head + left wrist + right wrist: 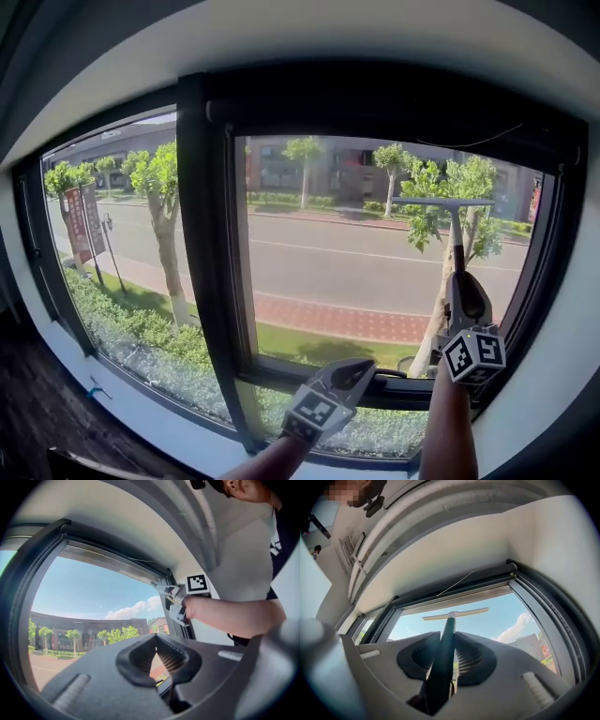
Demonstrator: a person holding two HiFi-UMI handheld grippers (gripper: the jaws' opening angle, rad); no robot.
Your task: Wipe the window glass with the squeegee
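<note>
A squeegee (456,230) with a pale blade and a dark handle stands upright against the right pane of the window glass (337,262), its blade near the top right of the pane. My right gripper (464,295) is shut on the handle below it. In the right gripper view the handle (443,658) runs up between the jaws to the blade (455,615) by the upper frame. My left gripper (345,377) hangs low by the sill, left of the right one, shut and holding nothing. Its pads (173,656) meet at the tips in the left gripper view.
A thick dark mullion (208,281) separates the right pane from the left pane (122,262). The dark frame and white reveal (562,375) close in on the right. The white sill (150,412) runs below. A person's forearm (234,616) and the right gripper (177,603) show in the left gripper view.
</note>
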